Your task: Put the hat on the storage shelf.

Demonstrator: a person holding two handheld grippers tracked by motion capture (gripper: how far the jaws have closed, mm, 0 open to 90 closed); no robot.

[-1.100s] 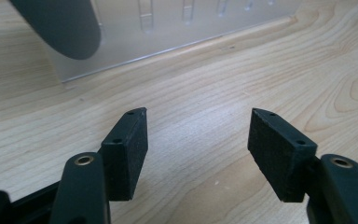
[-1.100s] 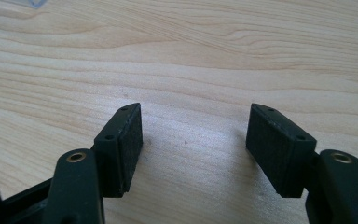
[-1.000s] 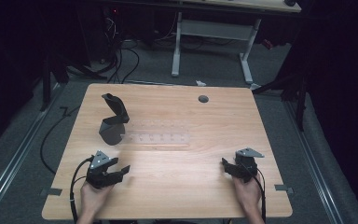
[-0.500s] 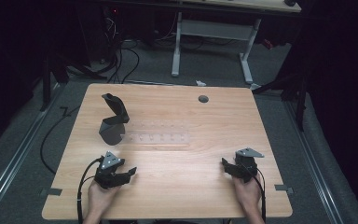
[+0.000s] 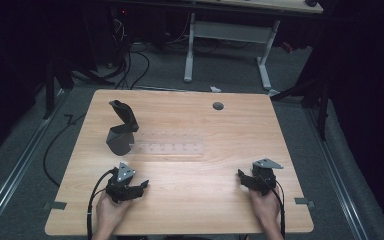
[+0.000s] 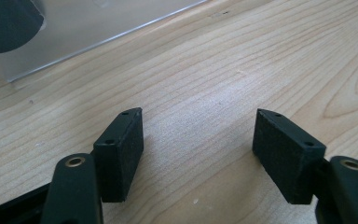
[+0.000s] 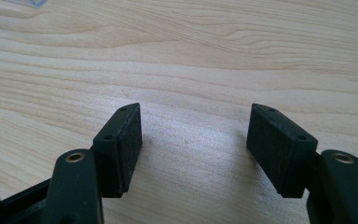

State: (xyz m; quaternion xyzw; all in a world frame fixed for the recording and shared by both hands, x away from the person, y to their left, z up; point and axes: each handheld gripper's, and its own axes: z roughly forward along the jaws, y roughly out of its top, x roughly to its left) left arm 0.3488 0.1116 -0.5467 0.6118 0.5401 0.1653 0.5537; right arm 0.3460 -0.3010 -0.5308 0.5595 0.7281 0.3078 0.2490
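While both rest on the table (image 5: 190, 200), left gripper (image 5: 139, 186) spread; right gripper (image 5: 243, 178) likewise — nothing held.

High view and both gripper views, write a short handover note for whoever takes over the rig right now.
Left tool: open, empty, low over the near-left part of the table.
Right tool: open, empty, at the near-right.
Clear plastic rack: lies mid-table, beyond the left tool, apart from both.
Dark scoop-like holder: stands at the rack's left end.
Done: nothing gripped or visibly moved.
Left: probably reach the rack or holder with the left tool, which is nearer; the right one has bare wood ahead.
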